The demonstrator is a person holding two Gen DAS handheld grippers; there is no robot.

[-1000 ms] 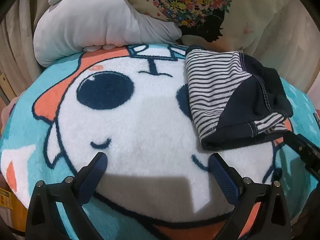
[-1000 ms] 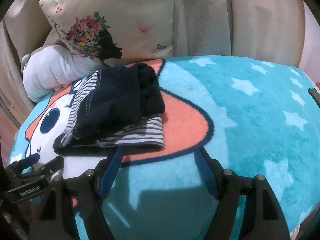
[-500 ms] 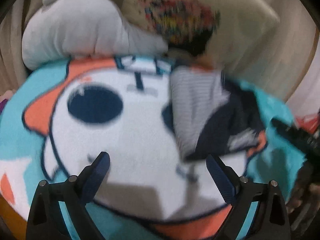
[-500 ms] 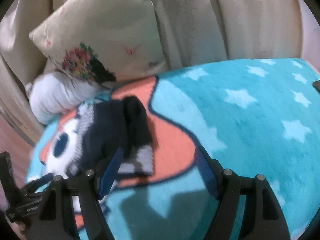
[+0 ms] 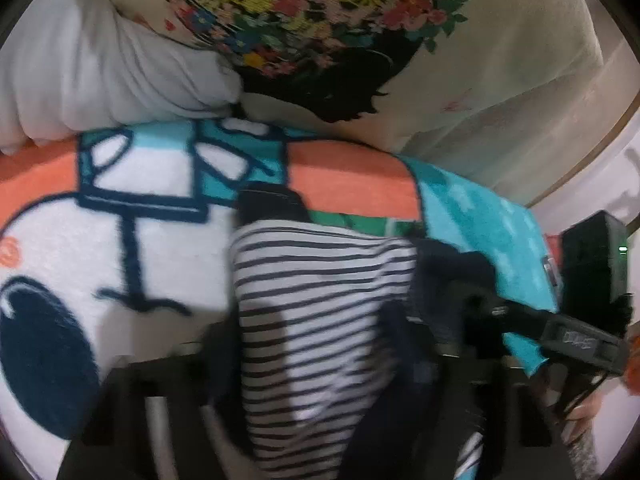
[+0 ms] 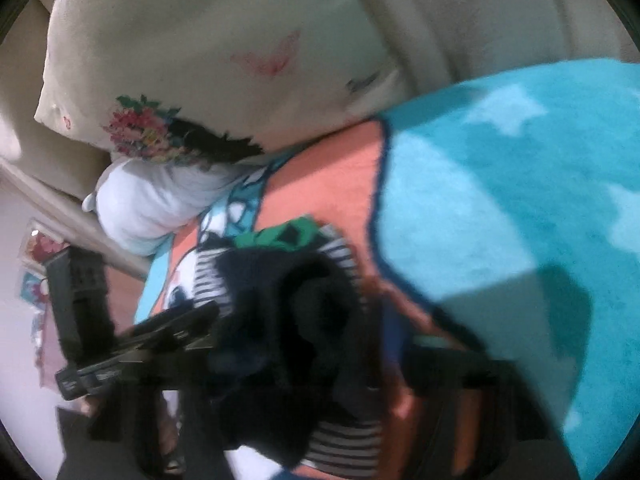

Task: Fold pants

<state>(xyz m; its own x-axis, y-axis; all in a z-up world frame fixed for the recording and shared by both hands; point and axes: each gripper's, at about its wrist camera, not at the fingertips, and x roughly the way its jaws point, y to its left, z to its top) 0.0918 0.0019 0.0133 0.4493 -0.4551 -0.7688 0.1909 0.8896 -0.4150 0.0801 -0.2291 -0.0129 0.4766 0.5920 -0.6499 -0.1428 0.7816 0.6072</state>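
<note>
left tongs [image 5: 312,344]: black frame, blurred, grey metal rod
right tongs [image 5: 568,332]: black arm, small white lettering
fingers [image 6: 304,320]: dark blue pads

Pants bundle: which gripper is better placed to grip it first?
Right, marginally. The right gripper straddles the dark folded pants centrally; the left gripper straddles only their striped end. Both jaws have just been closing.

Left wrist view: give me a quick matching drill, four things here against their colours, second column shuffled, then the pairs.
Things:
1. pants
2. blanket
3. front pillow
4. plush cushion

Colours:
A. plain white
B. cream with a flower print
C. navy with white stripes
D. teal, orange and white cartoon

Pairs: 1-C, 2-D, 3-B, 4-A
</note>
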